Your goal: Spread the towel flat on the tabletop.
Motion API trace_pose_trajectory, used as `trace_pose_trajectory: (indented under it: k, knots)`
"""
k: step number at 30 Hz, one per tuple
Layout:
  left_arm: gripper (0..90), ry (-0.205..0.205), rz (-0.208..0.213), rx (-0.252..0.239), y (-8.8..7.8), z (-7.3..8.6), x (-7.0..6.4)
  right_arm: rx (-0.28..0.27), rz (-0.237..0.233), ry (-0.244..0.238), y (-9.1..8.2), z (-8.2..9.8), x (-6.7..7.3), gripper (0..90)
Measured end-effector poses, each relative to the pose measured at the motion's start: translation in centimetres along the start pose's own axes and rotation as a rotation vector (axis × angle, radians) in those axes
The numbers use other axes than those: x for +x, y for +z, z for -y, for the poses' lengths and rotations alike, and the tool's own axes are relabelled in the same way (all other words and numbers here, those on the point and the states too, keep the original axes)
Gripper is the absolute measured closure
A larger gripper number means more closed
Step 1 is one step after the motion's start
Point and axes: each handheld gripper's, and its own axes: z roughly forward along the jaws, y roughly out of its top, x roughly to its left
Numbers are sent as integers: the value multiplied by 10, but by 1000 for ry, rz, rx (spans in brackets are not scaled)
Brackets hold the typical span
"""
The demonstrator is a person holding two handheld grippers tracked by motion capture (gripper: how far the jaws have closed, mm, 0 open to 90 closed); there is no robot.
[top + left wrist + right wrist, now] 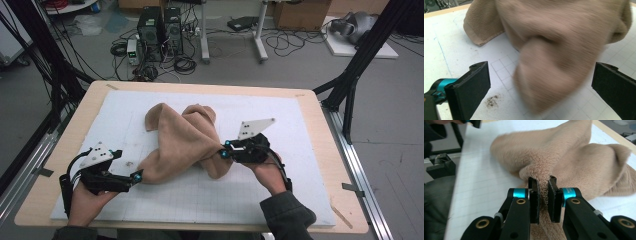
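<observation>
Tan terry-cloth towel (187, 142) lies crumpled mid-table on the white gridded foam board (300, 150). Right gripper (543, 195) has its jaws clamped on a raised fold at the towel's near right. Left gripper (136, 176) stands wide open around the near-left corner, not yet pinching. Folding has barely begun; spreading flat remains.
</observation>
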Motion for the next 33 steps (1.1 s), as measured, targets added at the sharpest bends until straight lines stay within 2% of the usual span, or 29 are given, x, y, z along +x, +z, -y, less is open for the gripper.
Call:
trace_pose_trajectory:
  k: [5, 8, 12, 14, 15, 18, 22, 26, 29, 33]
  knots:
    - [23, 11, 4, 4, 2, -2, -3, 19, 10, -16, -24, 14, 17, 826]
    - [23, 11, 6, 6, 3, -3, -4, 26, -12, -15, -33, 22, 29, 826]
    - [23, 14, 9, 7, 5, -3, -6, 73, -46, -34, -27, 37, 45, 824]
    - [23, 17, 16, 11, 7, -4, -7, 101, -63, -21, -20, 47, 48, 815]
    - [23, 20, 19, 14, 8, -4, -8, 105, -79, -7, -16, 51, 48, 800]
    - [36, 25, 31, 22, 12, -5, -10, 94, -100, 28, -14, 55, 47, 658]
    - [71, 29, 51, 32, 18, -8, -10, 30, -78, 35, -26, 44, 42, 547]
    - [89, 33, 57, 50, 27, -8, -10, -19, -46, 53, -39, 37, 30, 523]
    - [126, 48, 77, 64, 35, -9, -11, -4, 4, 62, -35, 38, 21, 523]
    - [188, 61, 100, 85, 51, -11, -14, 62, 35, 109, -12, 46, 4, 512]
